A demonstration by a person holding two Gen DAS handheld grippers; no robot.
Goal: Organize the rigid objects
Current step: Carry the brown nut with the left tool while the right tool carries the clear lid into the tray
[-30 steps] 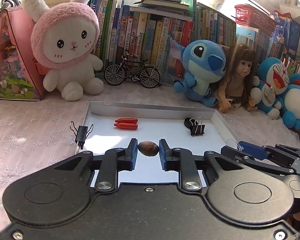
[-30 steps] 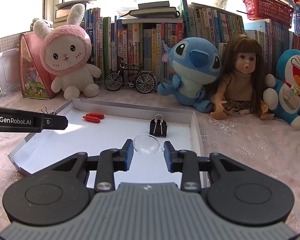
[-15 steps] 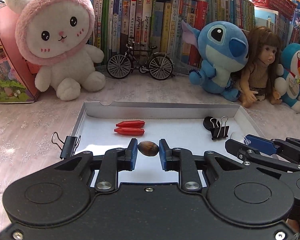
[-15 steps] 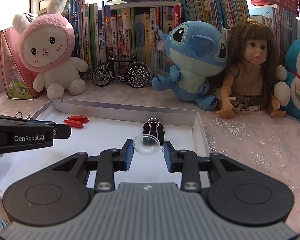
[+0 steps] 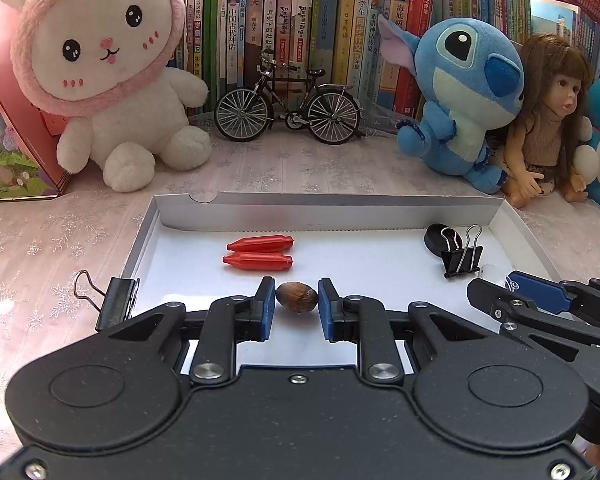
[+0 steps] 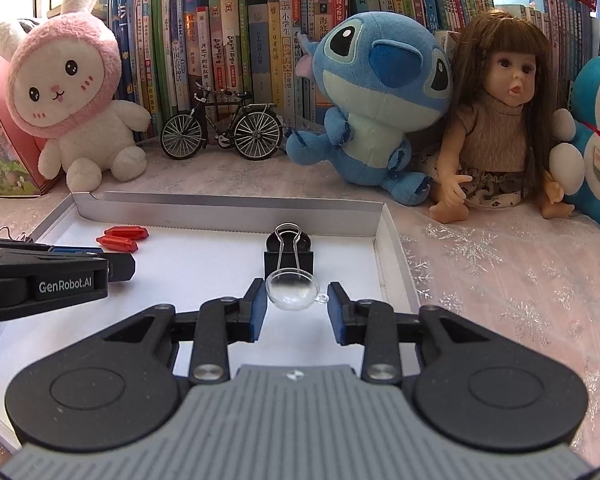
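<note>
A: Entry, near field first. Left gripper [image 5: 291,303] has its jaws against both ends of a brown nut [image 5: 297,297], grasping it; I judge it is held just above the white tray [image 5: 380,276], though contact with the floor can't be ruled out.

B: And the right gripper [image 6: 297,305]?

A: Jaws spread a little wider than the clear dome-shaped piece [image 6: 293,291] between them. Left pad looks to be touching its rim; the small loop on the right side sits short of the right pad. Whether it is gripped or merely bracketed, I cannot tell.

B: Progress on the sorting?

A: Judged partial. Already in the tray, moving back: a black binder clip [image 6: 288,258] just beyond the clear piece with a dark round object [image 5: 436,238] touching it, and two red capsule-shaped pieces [image 5: 259,253] side by side toward the left rear. Like items appear paired.

B: What remains?

A: The nut and the clear piece both need a resting spot. A second binder clip [image 5: 116,300] sits at the tray's left rim, on the outside as far as I can tell; probably still to be brought in.

B: Far field?

A: Plush toys, a model bicycle [image 5: 288,108], a doll and books along the back of the tabletop. Not part of the job, I'd say.
</note>
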